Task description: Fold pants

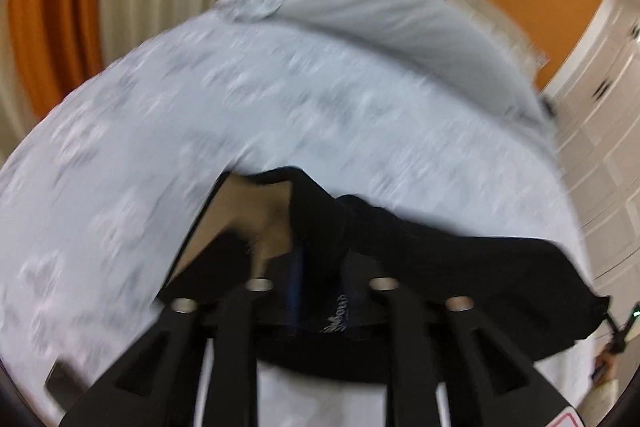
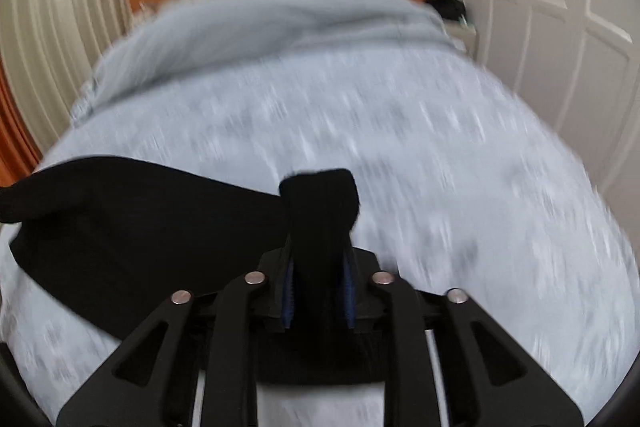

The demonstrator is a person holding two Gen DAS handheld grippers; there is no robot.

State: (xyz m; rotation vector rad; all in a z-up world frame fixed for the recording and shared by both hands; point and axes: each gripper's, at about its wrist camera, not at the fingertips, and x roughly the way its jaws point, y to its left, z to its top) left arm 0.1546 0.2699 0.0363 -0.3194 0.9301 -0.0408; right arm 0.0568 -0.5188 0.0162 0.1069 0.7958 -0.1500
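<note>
both views are motion-blurred; the print on the bed (image 1: 280,99) cover cannot be read, and small items near the headboard cannot be identified. one pair of black pants (image 2: 132,227) is present, lying partly on the bed's near area and partly raised. in the left wrist view the left tongs (image 1: 320,291) are mostly buried in the dark fabric; cloth with a pale printed label sits between the fingers, so the tongs are clamped on the pants, though the fingertips are hidden. a tan surface shows just beyond the left finger; what it is cannot be told. in the right wrist view the right tongs (image 2: 320,291) are clamped on a bunched end of the pants that stands up between two blue pads (image 2: 289,301). one grey duvet (image 2: 280,23) lies bunched at the head of the bed. the lower frame edges cut off both tool bodies.
</note>
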